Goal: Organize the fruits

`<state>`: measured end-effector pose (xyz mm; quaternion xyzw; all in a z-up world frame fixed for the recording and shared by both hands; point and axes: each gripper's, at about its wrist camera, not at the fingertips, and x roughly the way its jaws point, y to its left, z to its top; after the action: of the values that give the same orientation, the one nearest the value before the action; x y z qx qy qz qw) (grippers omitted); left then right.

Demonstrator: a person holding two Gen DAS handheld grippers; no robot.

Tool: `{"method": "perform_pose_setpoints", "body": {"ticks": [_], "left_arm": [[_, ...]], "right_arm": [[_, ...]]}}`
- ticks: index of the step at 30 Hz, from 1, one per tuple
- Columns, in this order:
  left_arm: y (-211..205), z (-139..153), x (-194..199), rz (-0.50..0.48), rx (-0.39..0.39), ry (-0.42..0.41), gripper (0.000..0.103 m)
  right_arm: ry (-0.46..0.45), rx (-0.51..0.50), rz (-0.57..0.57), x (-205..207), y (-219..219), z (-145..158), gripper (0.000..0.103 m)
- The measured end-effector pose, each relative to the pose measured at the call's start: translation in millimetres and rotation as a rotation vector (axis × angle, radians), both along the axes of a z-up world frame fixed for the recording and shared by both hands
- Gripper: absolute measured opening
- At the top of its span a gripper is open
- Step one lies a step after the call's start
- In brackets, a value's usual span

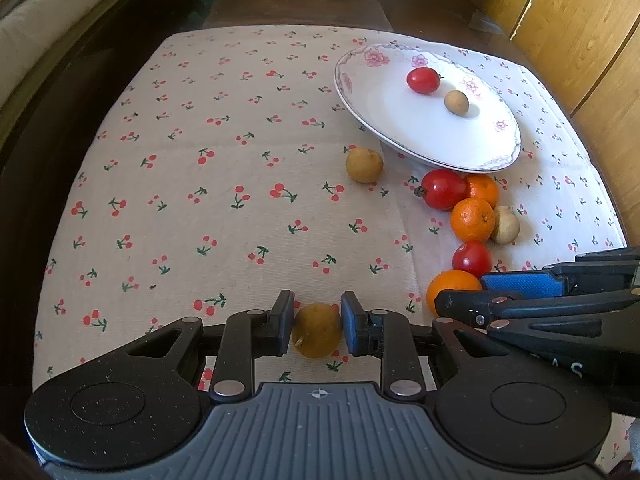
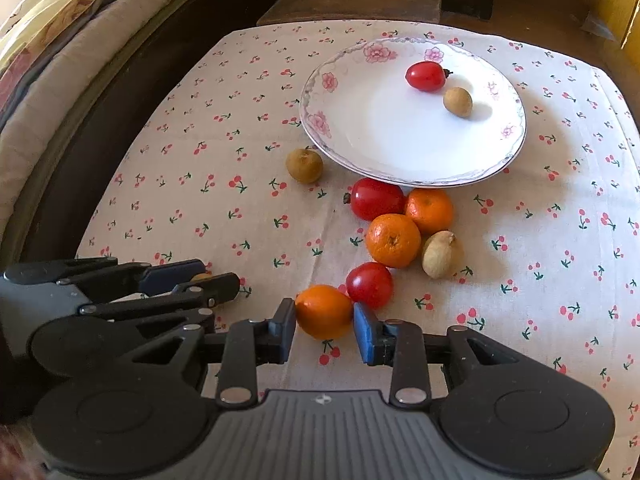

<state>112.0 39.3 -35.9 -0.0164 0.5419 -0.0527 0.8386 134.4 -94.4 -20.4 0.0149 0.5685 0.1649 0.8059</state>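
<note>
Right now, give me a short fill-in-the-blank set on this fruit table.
1. The left gripper is shut on a ____ fruit.
2. The right gripper is closed around an ____.
3. The plate holds ____ pieces of fruit.
4. Beside the brown fruit on the plate lies a ____ tomato.

Missing words: brown; orange; two; red

On the desk a plate lies at the far right, bearing a tomato and a longan; the other fruits lie in a row before it
</note>
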Motion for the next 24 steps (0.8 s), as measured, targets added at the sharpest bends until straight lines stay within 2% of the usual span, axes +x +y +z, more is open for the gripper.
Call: {"method": "perform_pose_setpoints", "body": {"ticks": [7,15,24], "left_arm": [[5,0,-3,0.005,0.002,0.002,0.034],[6,0,-4,0.006,0.008,0.001,0.033],[3,1,-5,0.004,0.012,-0.005,0.033]], "right_arm": [[0.007,-0.033,0.011,2,8,-4,0.037],[0.033,-0.025,-0.008,6,10,-15,0.037],[-0.024,-0.061,0.011,-2,12,-8,0.035]]}}
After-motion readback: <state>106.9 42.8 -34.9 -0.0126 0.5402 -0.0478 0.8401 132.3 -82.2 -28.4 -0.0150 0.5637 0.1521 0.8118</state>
